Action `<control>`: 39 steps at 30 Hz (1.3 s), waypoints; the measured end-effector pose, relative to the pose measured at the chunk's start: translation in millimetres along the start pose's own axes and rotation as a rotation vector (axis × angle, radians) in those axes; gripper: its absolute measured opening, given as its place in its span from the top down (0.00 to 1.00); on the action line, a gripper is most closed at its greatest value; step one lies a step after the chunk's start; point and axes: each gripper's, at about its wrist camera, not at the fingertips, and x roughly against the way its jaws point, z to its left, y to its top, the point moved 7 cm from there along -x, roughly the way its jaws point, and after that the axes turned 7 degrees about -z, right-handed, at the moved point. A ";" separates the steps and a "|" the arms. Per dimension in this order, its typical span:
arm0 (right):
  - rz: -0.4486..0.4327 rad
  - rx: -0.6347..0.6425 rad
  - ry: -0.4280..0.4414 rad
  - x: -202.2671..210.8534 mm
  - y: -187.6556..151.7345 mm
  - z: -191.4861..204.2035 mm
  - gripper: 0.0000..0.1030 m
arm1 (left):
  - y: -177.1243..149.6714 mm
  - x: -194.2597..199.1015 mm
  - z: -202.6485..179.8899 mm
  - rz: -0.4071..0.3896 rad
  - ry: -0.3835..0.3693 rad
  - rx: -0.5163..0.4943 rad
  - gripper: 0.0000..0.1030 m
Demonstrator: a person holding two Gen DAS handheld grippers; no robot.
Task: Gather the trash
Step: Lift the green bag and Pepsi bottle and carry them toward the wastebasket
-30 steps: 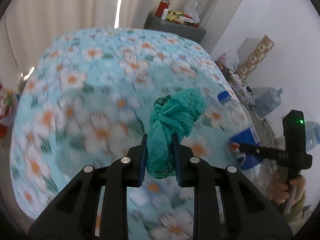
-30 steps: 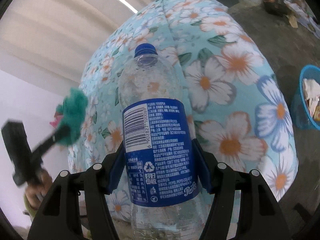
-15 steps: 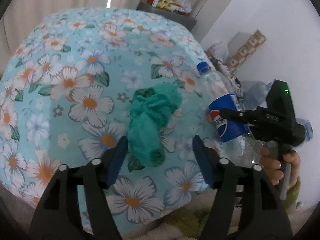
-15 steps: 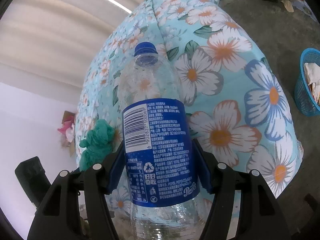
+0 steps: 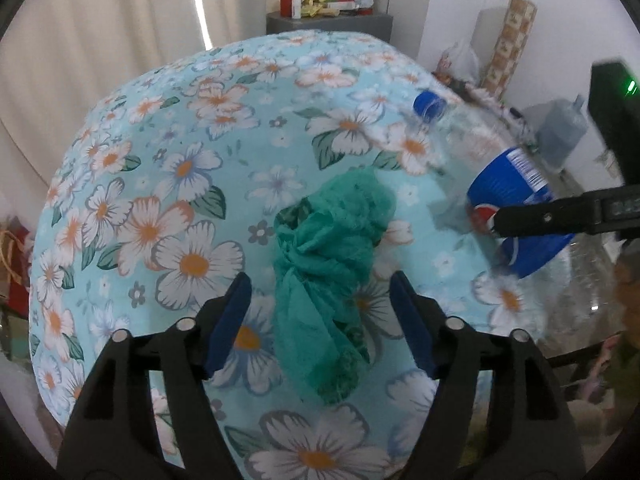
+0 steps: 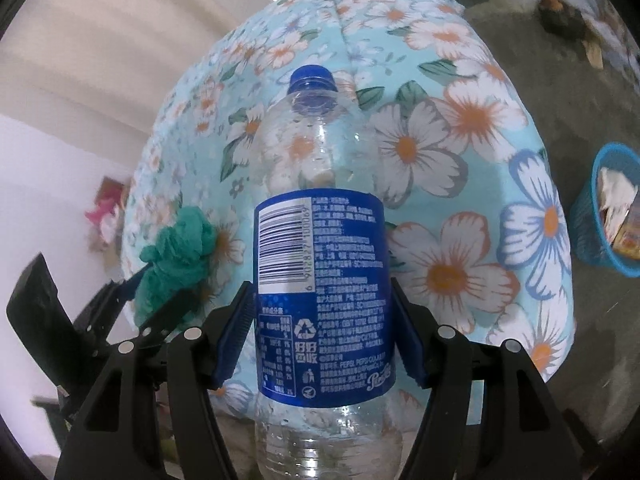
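Note:
A crumpled green rag (image 5: 328, 264) lies on the floral bedspread (image 5: 180, 200). My left gripper (image 5: 320, 280) is open astride it, and its blue pads stand clear of the cloth on both sides. The right wrist view shows the same rag (image 6: 176, 256) at the left, with the left gripper (image 6: 160, 292) around it. My right gripper (image 6: 319, 292) is shut on an empty clear Pepsi bottle (image 6: 320, 280) with a blue label and blue cap, held upright above the bed's edge. That bottle (image 5: 512, 184) also shows at the right of the left wrist view.
A blue mesh basket (image 6: 600, 232) holding paper trash stands on the grey floor right of the bed. A grey nightstand (image 5: 328, 20) with a red flask and snacks is behind the bed. A water jug (image 5: 560, 136) and bags crowd the right wall.
My left gripper's jaws opened and let go of the green rag, which now lies on the bedspread. The left gripper moved down toward the bed. The right gripper still holds the bottle.

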 end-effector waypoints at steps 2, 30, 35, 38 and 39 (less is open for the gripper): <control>0.003 0.012 -0.020 -2.5 1.2 1.9 0.38 | -3.5 -5.2 0.1 0.014 0.004 -0.001 0.43; 0.008 -0.003 -0.037 -14.5 5.5 0.9 0.42 | -6.9 -11.7 8.1 0.010 0.043 -0.014 0.58; -0.002 -0.015 -0.028 -12.5 5.7 -0.5 0.43 | -6.9 -11.7 8.6 0.006 0.043 -0.012 0.60; -0.012 -0.022 -0.020 -9.8 5.9 -1.2 0.43 | -7.5 -11.0 8.6 0.002 0.041 -0.010 0.61; -0.016 -0.026 -0.017 -8.7 6.0 -1.7 0.43 | -8.1 -10.5 8.8 0.001 0.041 -0.009 0.62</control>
